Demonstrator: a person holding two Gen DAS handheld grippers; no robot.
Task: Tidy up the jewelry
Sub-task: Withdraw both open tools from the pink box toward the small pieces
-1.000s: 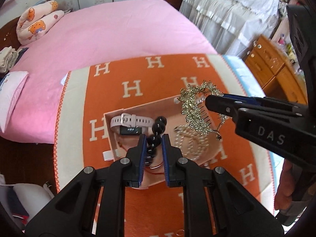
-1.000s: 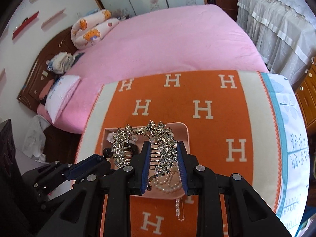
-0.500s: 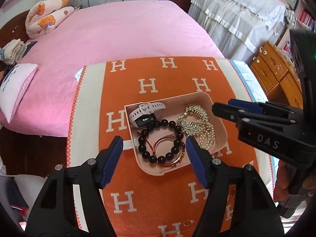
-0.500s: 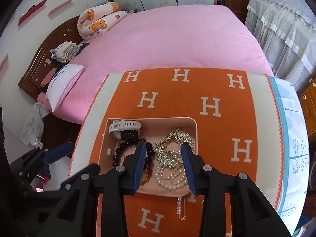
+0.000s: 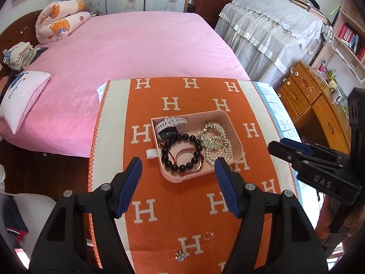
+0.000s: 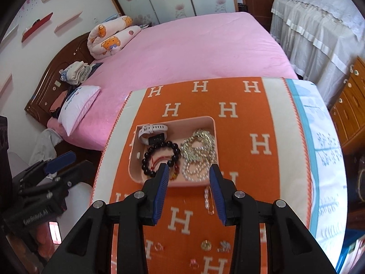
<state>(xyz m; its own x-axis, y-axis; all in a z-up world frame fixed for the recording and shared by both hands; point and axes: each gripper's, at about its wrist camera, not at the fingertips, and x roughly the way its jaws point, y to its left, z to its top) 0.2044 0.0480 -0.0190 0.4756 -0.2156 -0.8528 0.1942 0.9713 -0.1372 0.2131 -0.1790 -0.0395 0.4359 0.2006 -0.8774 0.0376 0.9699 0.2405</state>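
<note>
A pink tray [image 5: 235, 134] [image 6: 212, 123] sits on an orange H-patterned cloth. It holds a white watch [image 5: 170, 125] [image 6: 151, 132], a black bead bracelet [image 5: 182, 153] [image 6: 159, 157], a gold comb [image 5: 212, 135] [image 6: 198, 146] and pearls [image 5: 219, 153] [image 6: 196, 171]. My left gripper [image 5: 178, 166] is open and empty, above the tray's near edge. My right gripper [image 6: 188, 173] is open and empty, also above the near edge. Small rings and brooches [image 6: 206, 245] [image 5: 208, 235] lie loose on the cloth near me.
A clear bead strand [image 6: 208, 199] lies just outside the tray's near edge. A pink bed [image 5: 127, 45] with pillows lies beyond the cloth. A wooden dresser [image 5: 319, 105] stands at the right. The cloth's edges drop off at left and right.
Both grippers let go: the left released the black bead bracelet and the right released the gold comb into the tray. Both opened and drew back and up.
</note>
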